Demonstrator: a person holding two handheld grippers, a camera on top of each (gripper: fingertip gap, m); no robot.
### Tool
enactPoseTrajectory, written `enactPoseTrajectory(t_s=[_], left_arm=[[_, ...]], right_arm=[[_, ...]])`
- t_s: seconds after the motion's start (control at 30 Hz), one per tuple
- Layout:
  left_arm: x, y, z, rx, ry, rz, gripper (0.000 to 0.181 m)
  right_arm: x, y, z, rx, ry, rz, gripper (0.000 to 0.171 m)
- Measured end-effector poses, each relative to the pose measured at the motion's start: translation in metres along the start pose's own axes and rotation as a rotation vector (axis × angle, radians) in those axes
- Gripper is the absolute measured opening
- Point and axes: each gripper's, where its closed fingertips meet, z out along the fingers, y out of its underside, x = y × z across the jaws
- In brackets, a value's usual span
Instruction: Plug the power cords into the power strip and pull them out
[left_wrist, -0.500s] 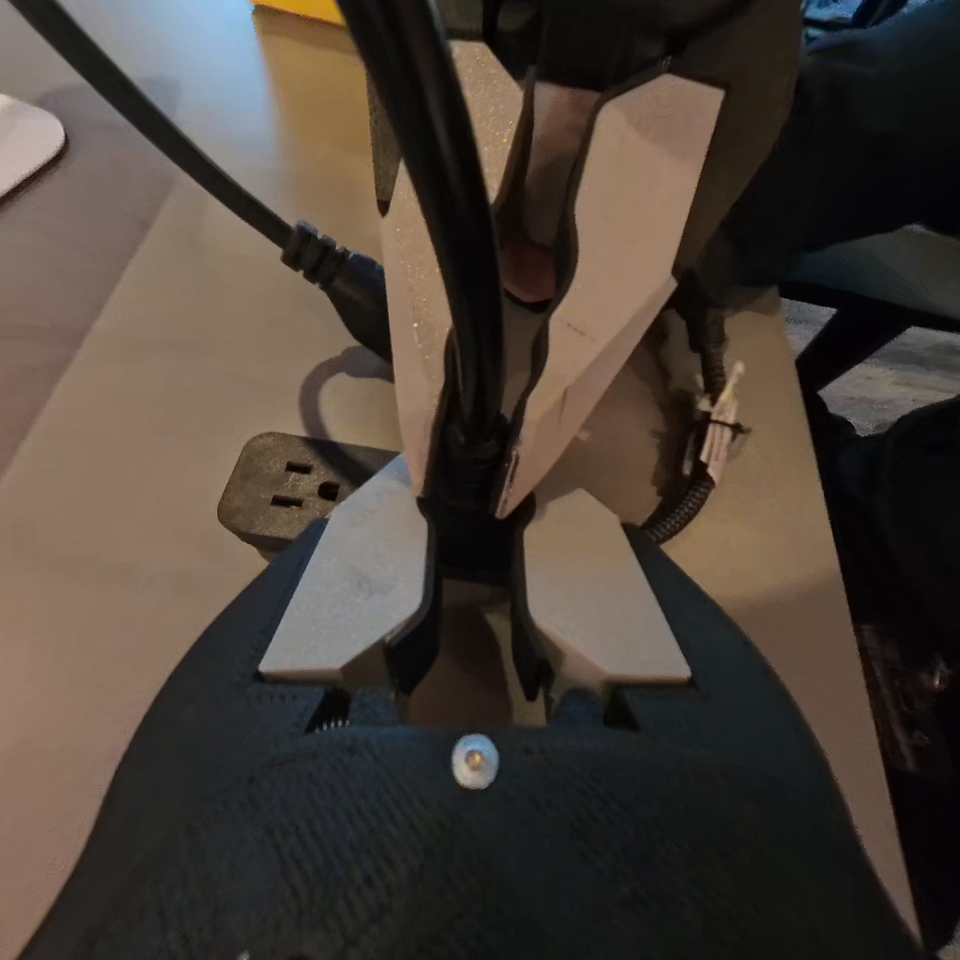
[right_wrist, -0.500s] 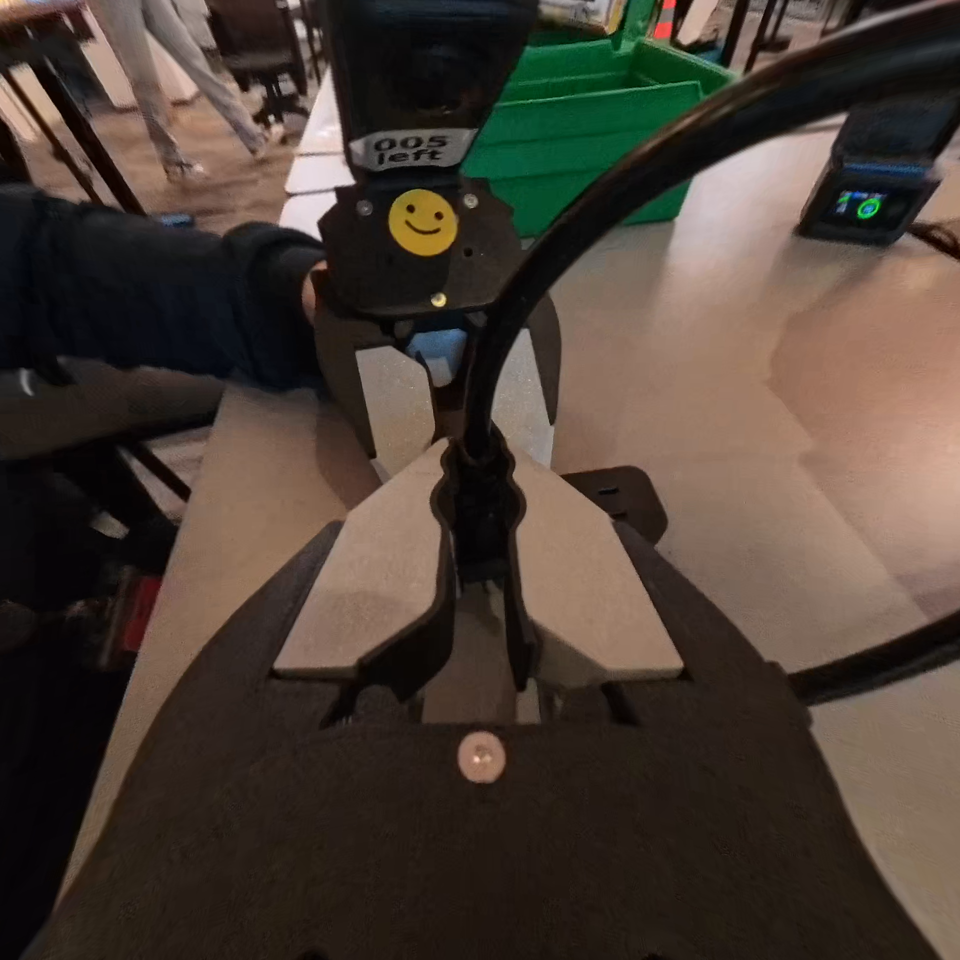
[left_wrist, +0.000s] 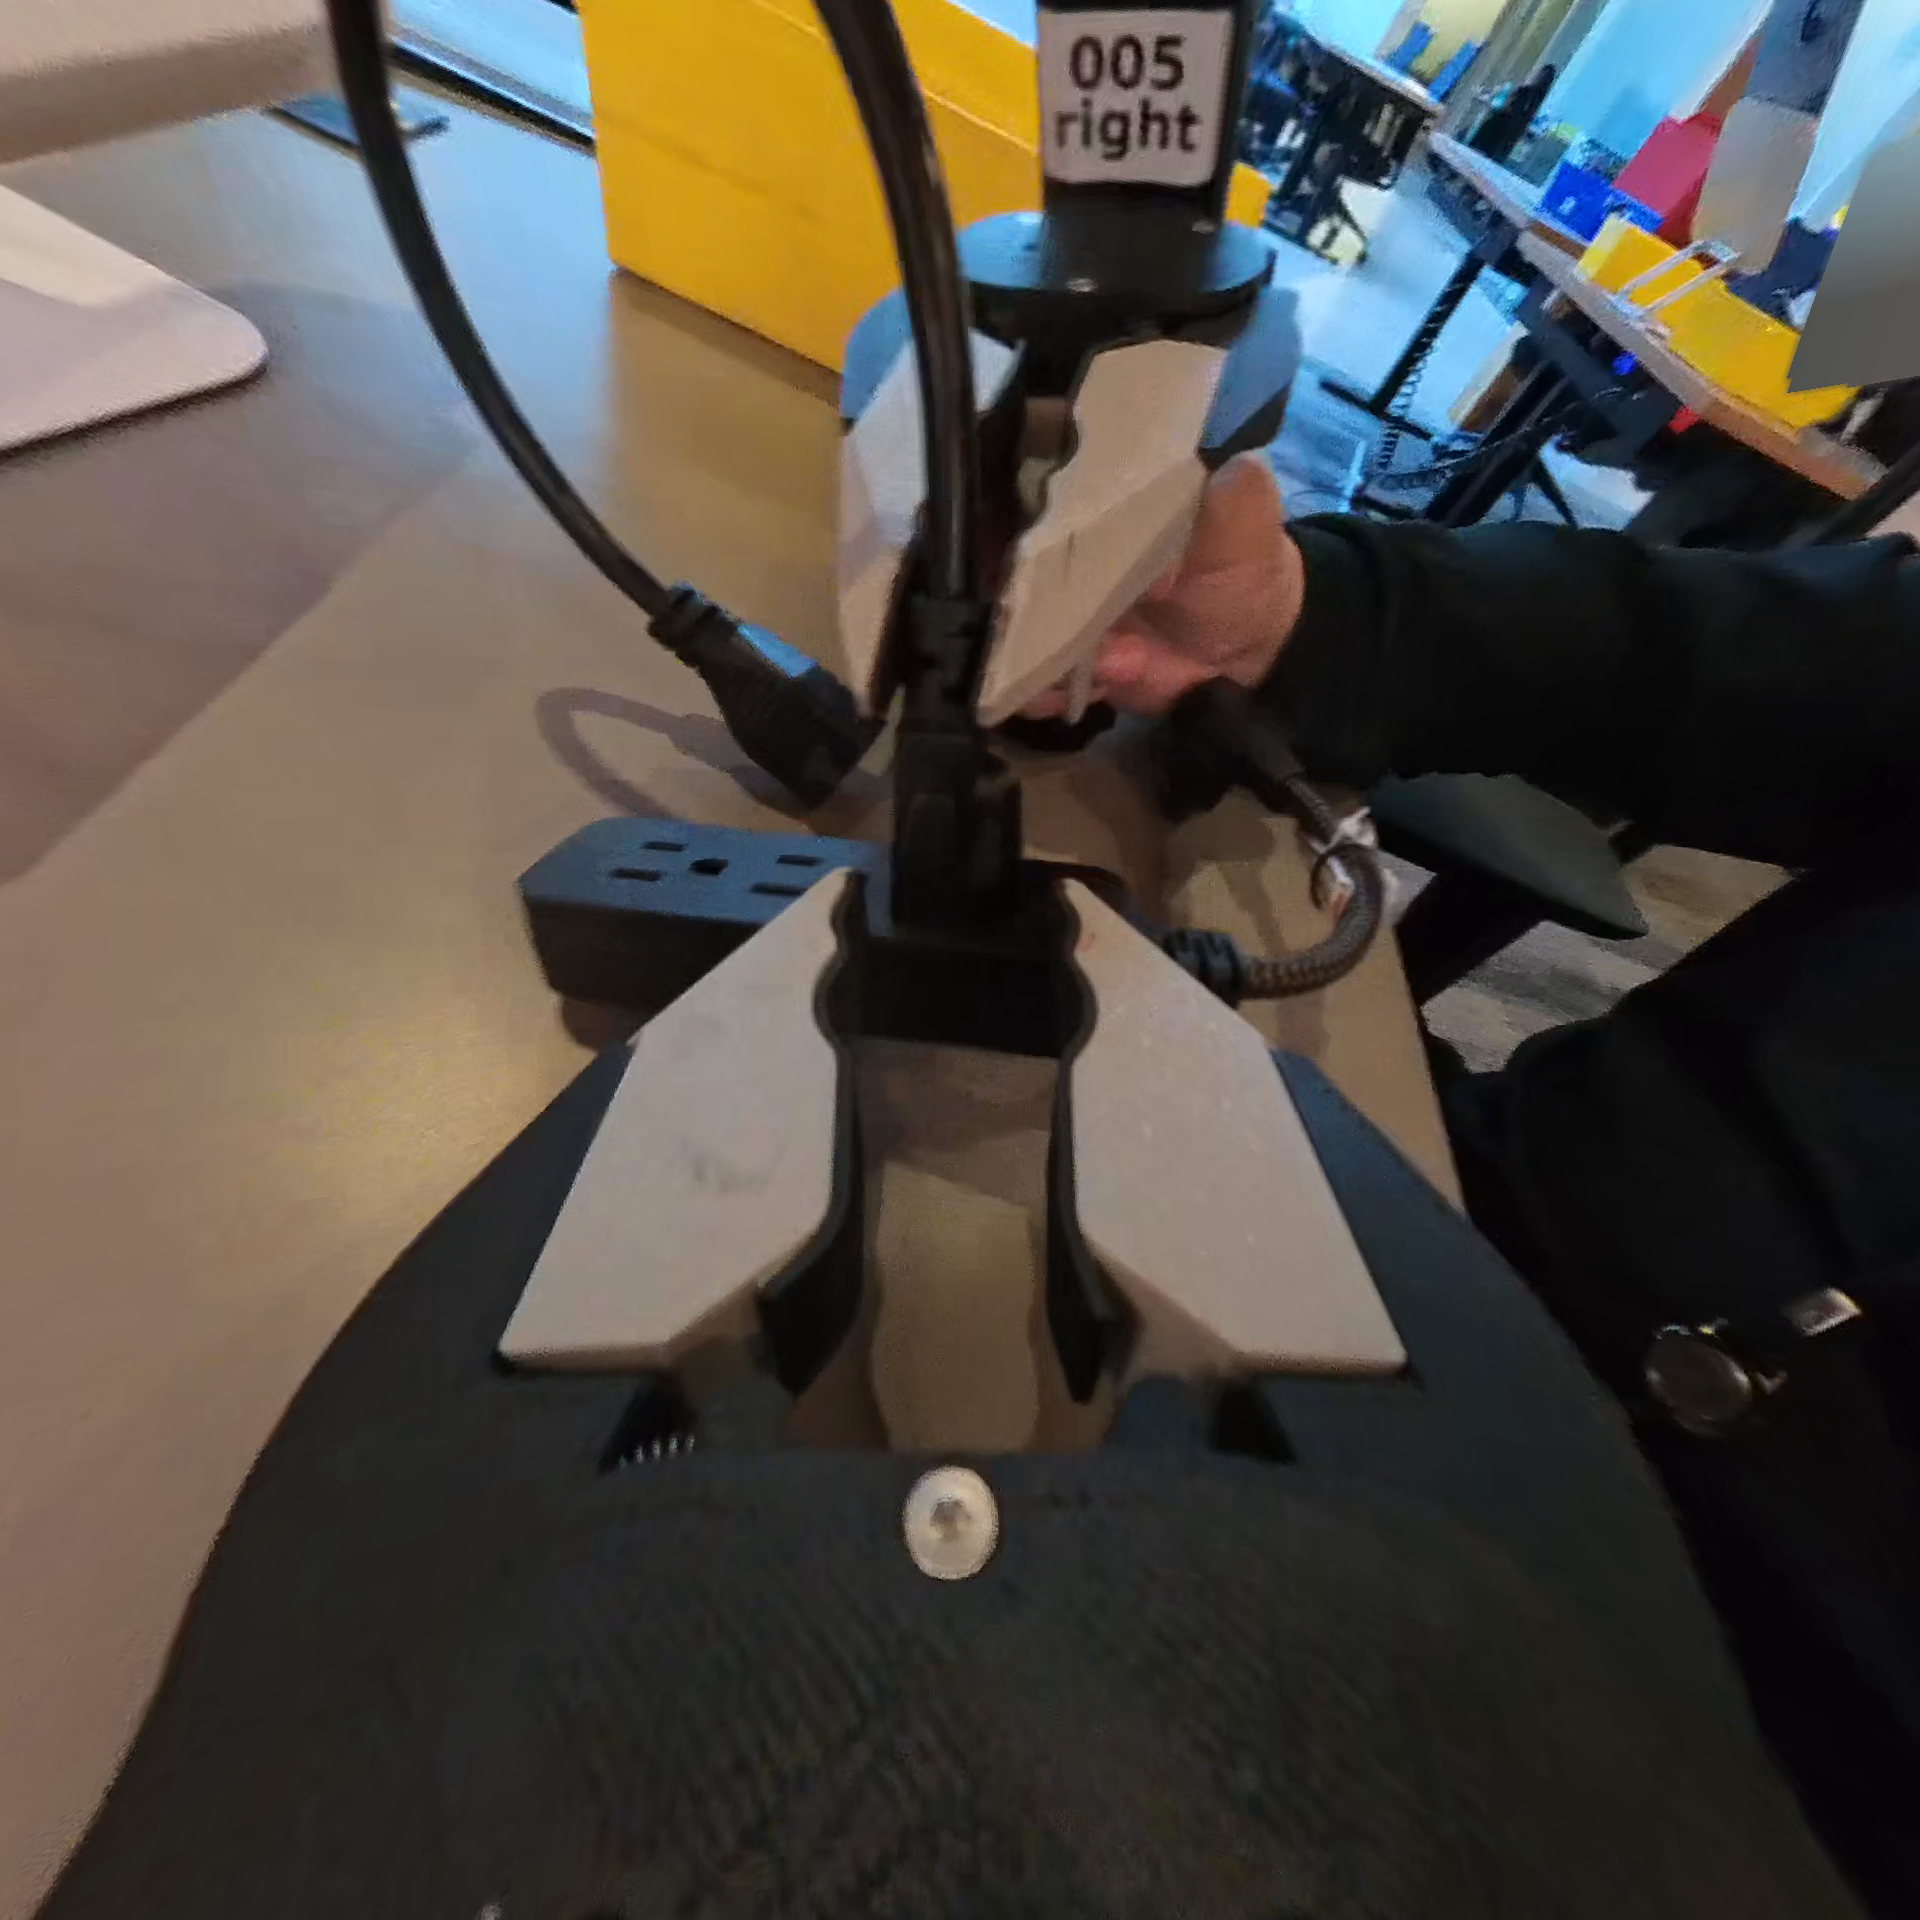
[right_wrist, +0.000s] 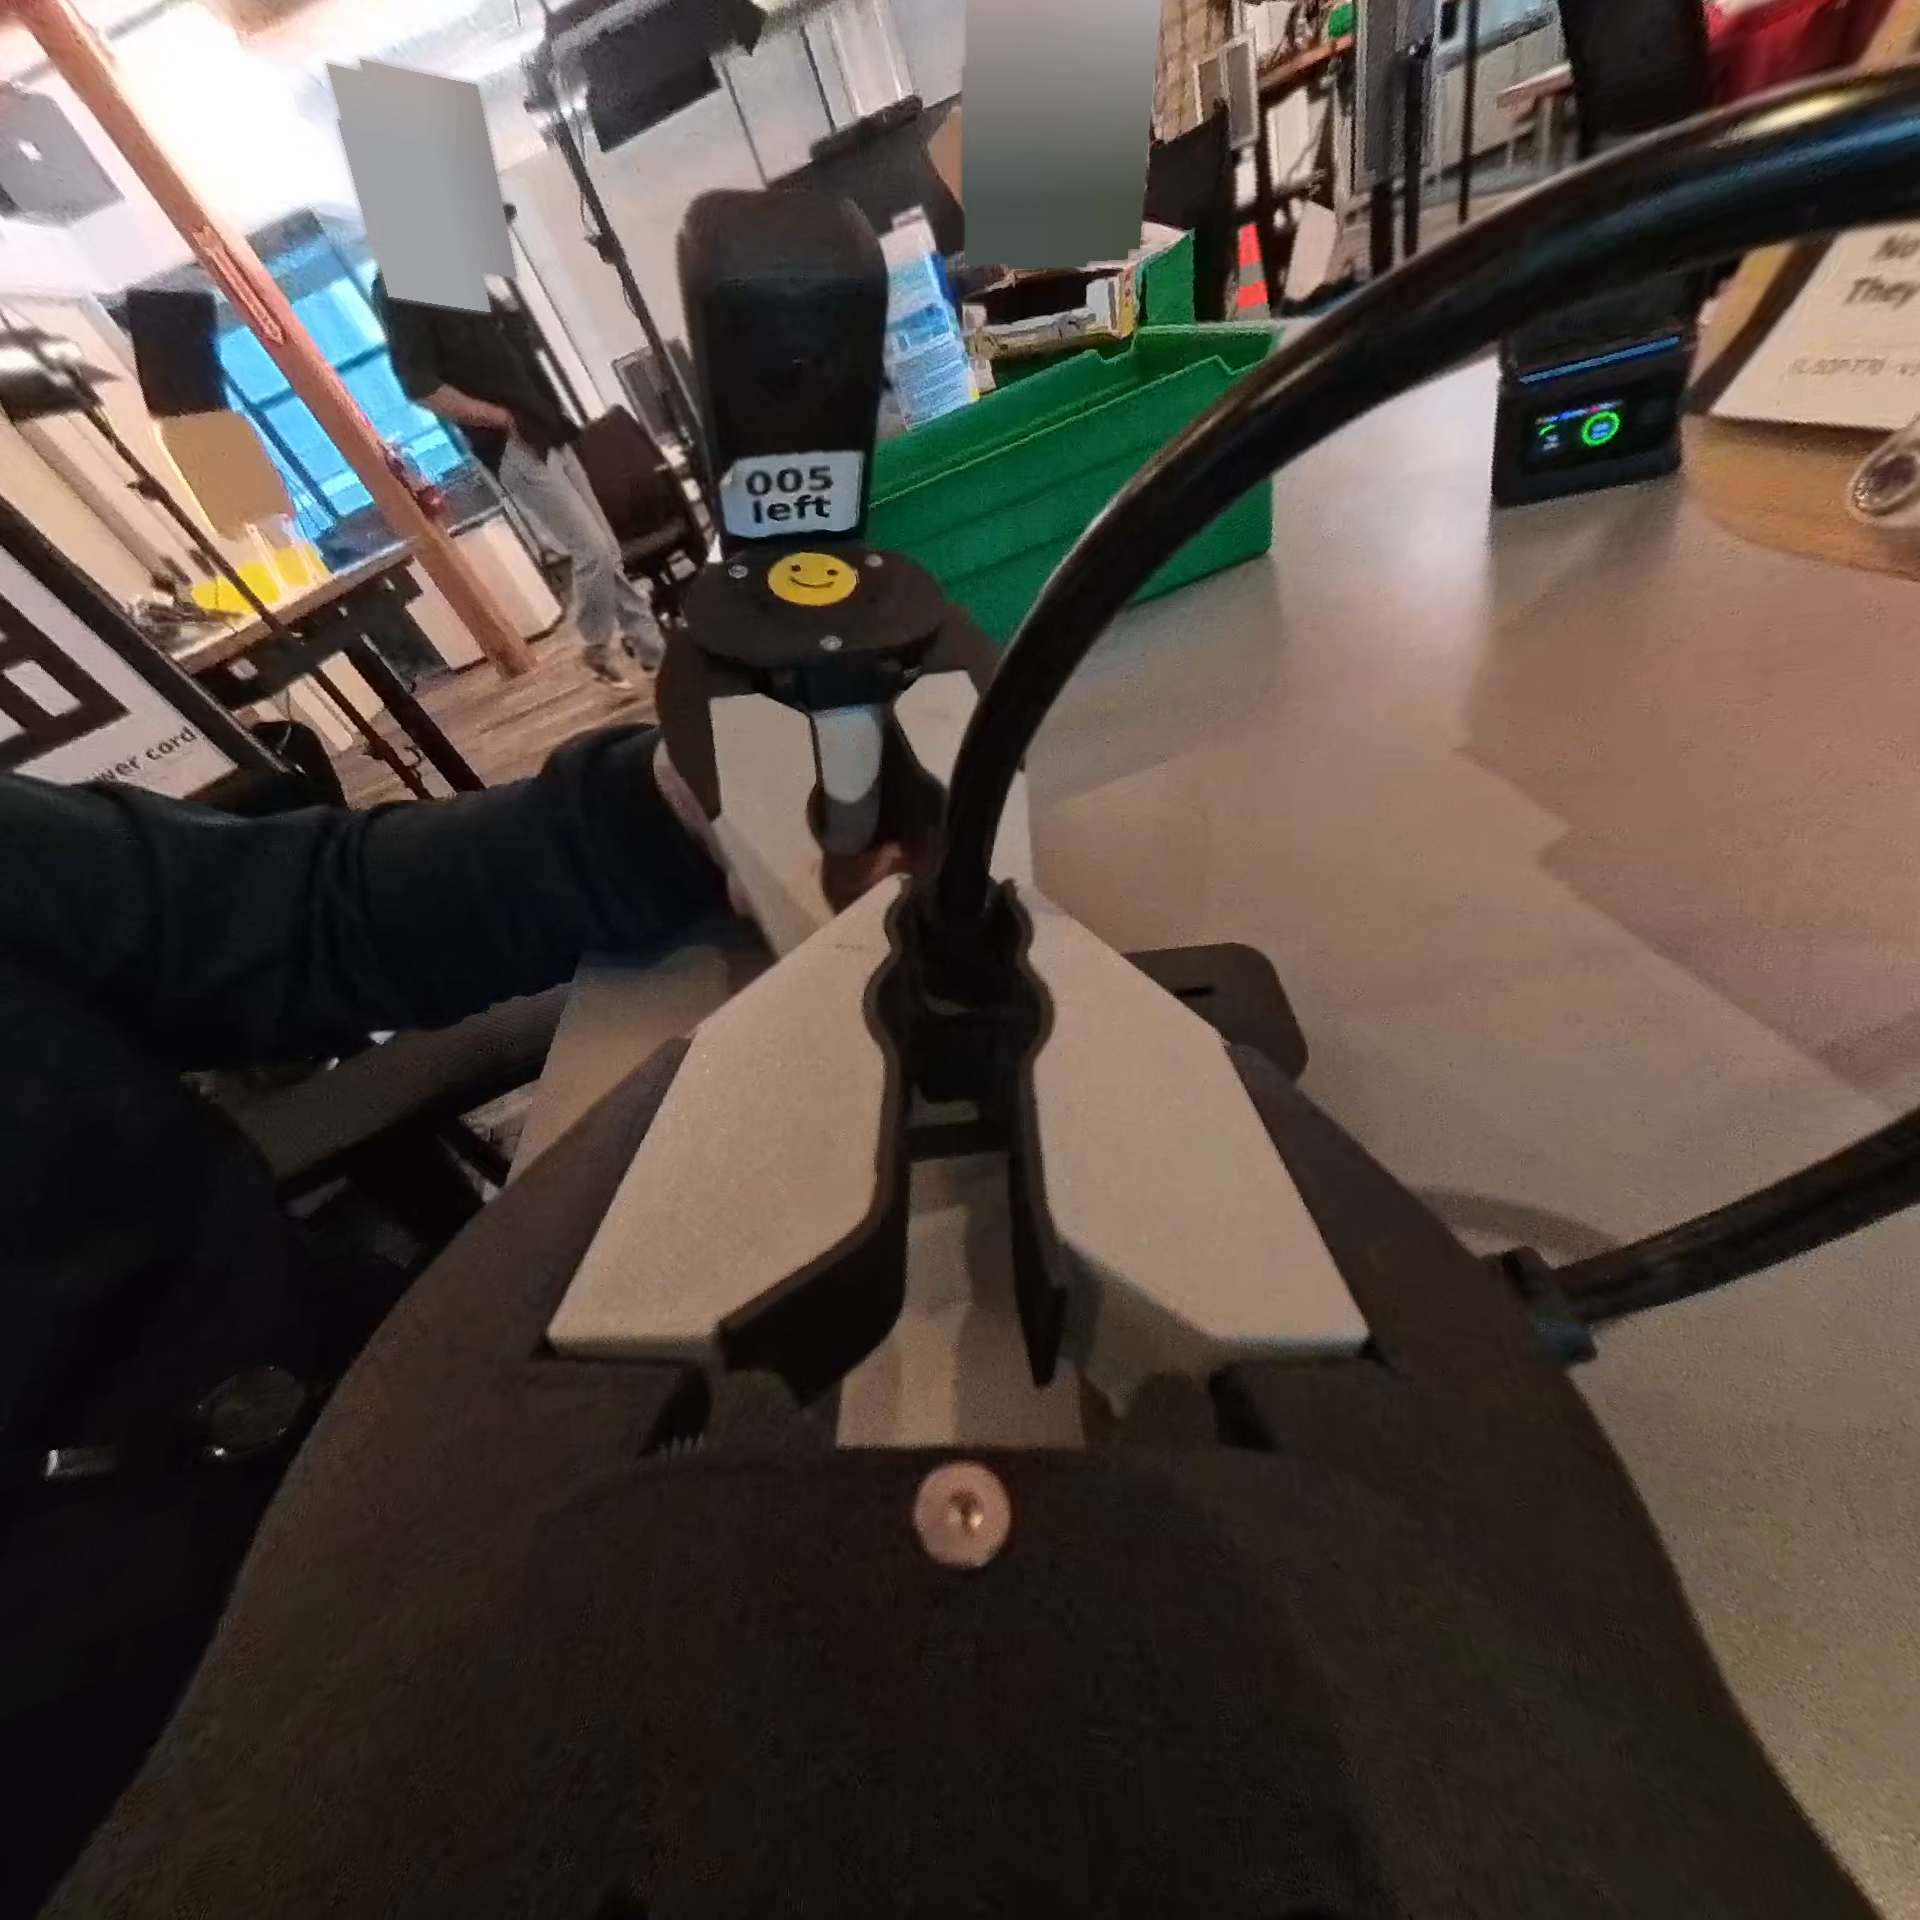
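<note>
A black power strip (left_wrist: 675, 883) lies on the tan table (left_wrist: 260, 1039); it also shows in the right wrist view (right_wrist: 1226, 997). My left gripper (left_wrist: 956, 914) is shut on the strip's near end. A black plug (left_wrist: 935, 821) stands upright on the strip, and I cannot tell whether its prongs are seated. My right gripper (right_wrist: 956, 925) is shut on the plug's neck from above and shows opposite in the left wrist view (left_wrist: 940, 686). The plug's thick black cord (right_wrist: 1195, 468) arcs up and away. The cord's other connector (left_wrist: 769, 707) hangs just behind the strip.
A yellow box (left_wrist: 748, 177) and a white base (left_wrist: 104, 343) are on the table behind the strip. A green bin (right_wrist: 1070, 457) and a small black device with a lit screen (right_wrist: 1579, 416) stand at the far side. The strip's braided cable (left_wrist: 1309, 956) runs off the table edge.
Both views have tilted upward. The right gripper now sits higher above the strip, with more of the plug body showing below it. The left gripper's fingers stand slightly wider.
</note>
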Motion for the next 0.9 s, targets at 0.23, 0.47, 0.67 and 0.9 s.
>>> enactPoseTrajectory(t_s=[0.23,0.47,0.67,0.9], left_arm=[[0.002,0.01,0.004,-0.063,-0.002,0.07,0.051],[-0.005,0.019,0.017,-0.155,-0.122,0.219,0.025],[-0.012,0.024,0.017,-0.178,-0.163,0.224,0.026],[-0.006,0.023,0.017,-0.164,-0.137,0.283,0.026]], right_arm=[[-0.008,0.006,0.012,-0.045,-0.021,-0.049,0.012],[-0.009,0.018,0.017,-0.12,-0.001,-0.082,0.012],[-0.003,0.016,0.017,-0.11,0.005,-0.01,0.01],[-0.016,0.019,0.02,-0.141,0.023,-0.209,0.011]])
